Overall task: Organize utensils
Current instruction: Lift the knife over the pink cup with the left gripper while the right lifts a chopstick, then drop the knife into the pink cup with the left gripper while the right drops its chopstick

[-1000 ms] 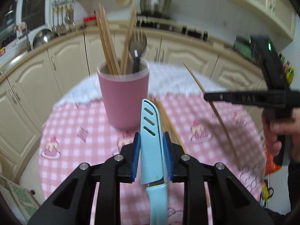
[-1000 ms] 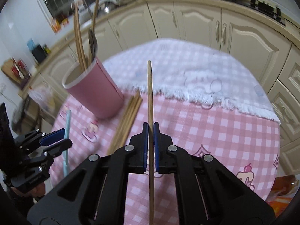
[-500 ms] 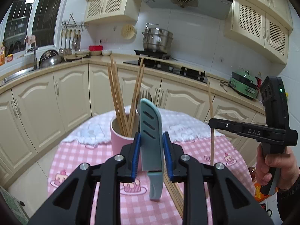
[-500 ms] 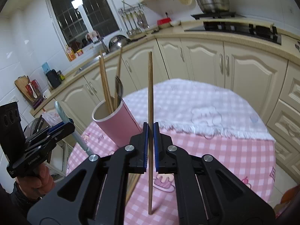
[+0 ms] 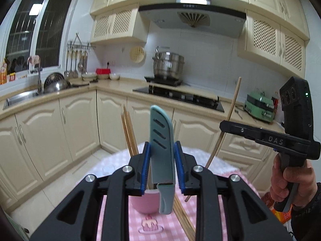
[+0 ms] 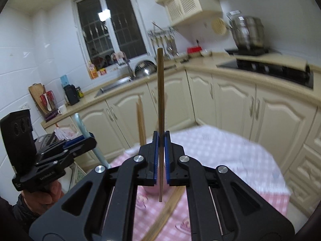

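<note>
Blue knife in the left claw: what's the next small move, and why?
Probably lower the blue knife handle-first into the pink cup: the left claw grips it upright by the blade, with the cup just below.

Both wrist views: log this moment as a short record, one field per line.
left gripper: shut on blue knife, blade up
right gripper: shut on chopstick, upright
pink cup: on checked tablecloth, holds chopsticks
loose chopsticks: lying on the cloth beside the cup
</note>
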A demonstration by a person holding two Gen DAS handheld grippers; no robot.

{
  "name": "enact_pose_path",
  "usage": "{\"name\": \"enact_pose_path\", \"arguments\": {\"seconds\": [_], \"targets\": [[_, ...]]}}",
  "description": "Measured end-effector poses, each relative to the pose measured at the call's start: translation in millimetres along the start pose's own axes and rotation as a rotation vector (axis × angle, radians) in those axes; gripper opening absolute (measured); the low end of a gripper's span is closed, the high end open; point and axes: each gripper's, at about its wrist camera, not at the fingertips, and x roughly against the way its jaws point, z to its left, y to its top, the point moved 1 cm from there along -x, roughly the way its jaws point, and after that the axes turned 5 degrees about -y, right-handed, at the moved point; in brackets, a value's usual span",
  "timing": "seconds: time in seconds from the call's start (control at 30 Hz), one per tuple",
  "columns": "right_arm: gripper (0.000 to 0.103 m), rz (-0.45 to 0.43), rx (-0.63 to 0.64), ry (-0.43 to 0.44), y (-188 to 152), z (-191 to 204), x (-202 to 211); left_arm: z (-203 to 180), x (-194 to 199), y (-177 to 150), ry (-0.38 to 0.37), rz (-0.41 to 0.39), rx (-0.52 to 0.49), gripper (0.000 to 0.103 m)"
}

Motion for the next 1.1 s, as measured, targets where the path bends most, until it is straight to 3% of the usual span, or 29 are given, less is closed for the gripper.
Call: {"name": "enact_pose_path", "arguments": {"seconds": [0.2,0.37,0.67,0.83,0.87,0.9,0.93,0.97,1.0,1.1], "targets": [[0.006,-0.071,0.048,0.04,46.0,18.9,-3.3,5.7,1.5,40.7,0.026,-0.071,-0.035,0.023],[0.006,-0.052,0.064,0.054,56.9,25.5,-25.1,14.2,-13.7,53.3,0.036,-0.065,-0.033,0.023],[0.006,0.083,0.066,0.054,30.1,23.1,-72.1,26.3,-50.9,32.8,0.028,0.034,-0.004,0.023],[0.008,0.201,0.007,0.041,9.7,7.6,-97.3,35.0,-78.9,8.1,0.016,0.158,0.033,0.024],[0.016,0.201,-0.012,0.03,7.4,2.3,-96.9,36.6,-80.8,3.9,0.021,0.171,0.037,0.026],[0.028,0.195,-0.024,0.022,6.7,-1.3,-95.7,37.6,-81.2,0.8,0.033,0.177,0.037,0.038],[0.069,0.176,-0.039,0.01,5.9,-5.4,-92.3,38.5,-79.5,-0.9,0.044,0.175,0.038,0.048],[0.087,0.144,-0.051,-0.004,5.7,-9.5,-86.5,39.2,-75.5,-1.5,0.054,0.159,0.042,0.067],[0.087,0.128,-0.057,-0.015,6.3,-12.6,-83.0,39.8,-72.4,-1.7,0.06,0.143,0.045,0.077],[0.089,0.129,-0.097,-0.033,5.2,-24.7,-76.9,39.9,-65.0,-0.3,0.095,0.121,0.041,0.084]]}}
